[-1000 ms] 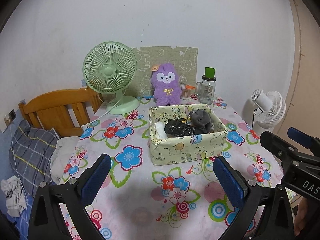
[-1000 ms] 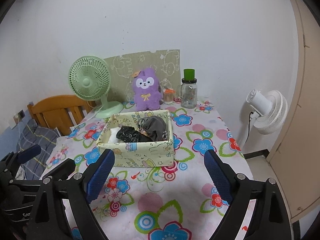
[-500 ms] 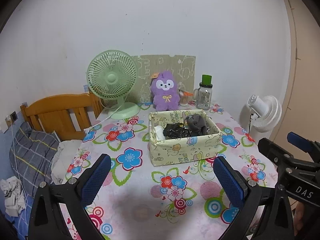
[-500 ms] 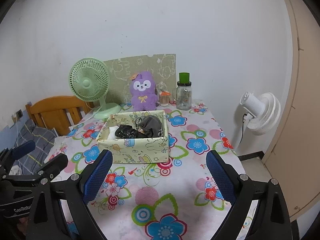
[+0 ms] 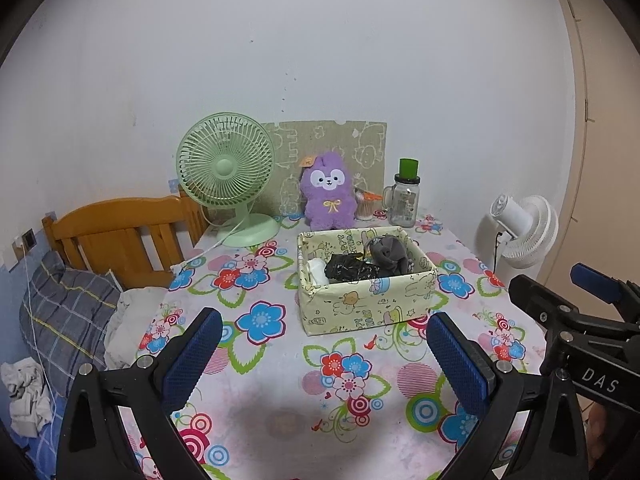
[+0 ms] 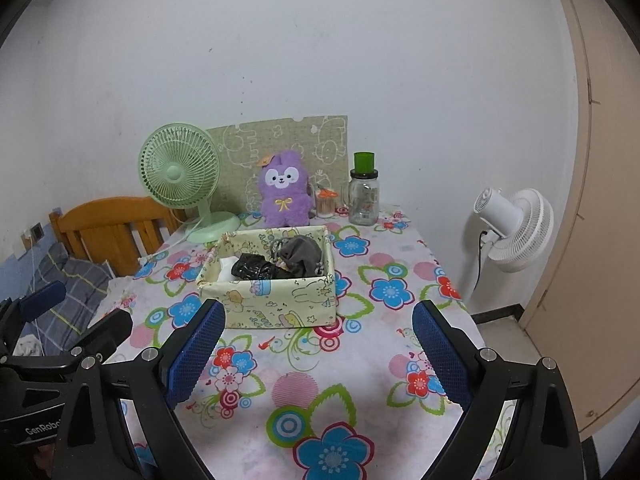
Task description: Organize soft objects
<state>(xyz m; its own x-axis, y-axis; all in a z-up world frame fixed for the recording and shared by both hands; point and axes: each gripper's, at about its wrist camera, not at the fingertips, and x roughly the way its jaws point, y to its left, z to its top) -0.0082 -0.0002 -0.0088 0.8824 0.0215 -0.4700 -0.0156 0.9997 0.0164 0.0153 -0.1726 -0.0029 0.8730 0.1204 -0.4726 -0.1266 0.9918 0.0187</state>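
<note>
Bench [image 5: 280, 412] under a flowered cloth carried a pale yellow printed fabric box [image 5: 362, 312] holding a grey soft cloth [image 5: 390, 254], a black crumpled item [image 5: 348, 269] and a white roll [image 5: 317, 272]. Behind it a purple plush toy [image 5: 329, 196] sat upright near a green desk fan [image 5: 226, 176] and a glass jar with green lid [image 5: 405, 200]. The left gripper [image 5: 324, 356] and right gripper [image 6: 318, 350] hovered wide and empty, short of the box.

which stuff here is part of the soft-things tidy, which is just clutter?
Job: fabric box; in it a grey cloth, black bundle, white roll; maybe the purple plush toy.
Clutter: green fan, glass jar, white fan, pillow.
</note>
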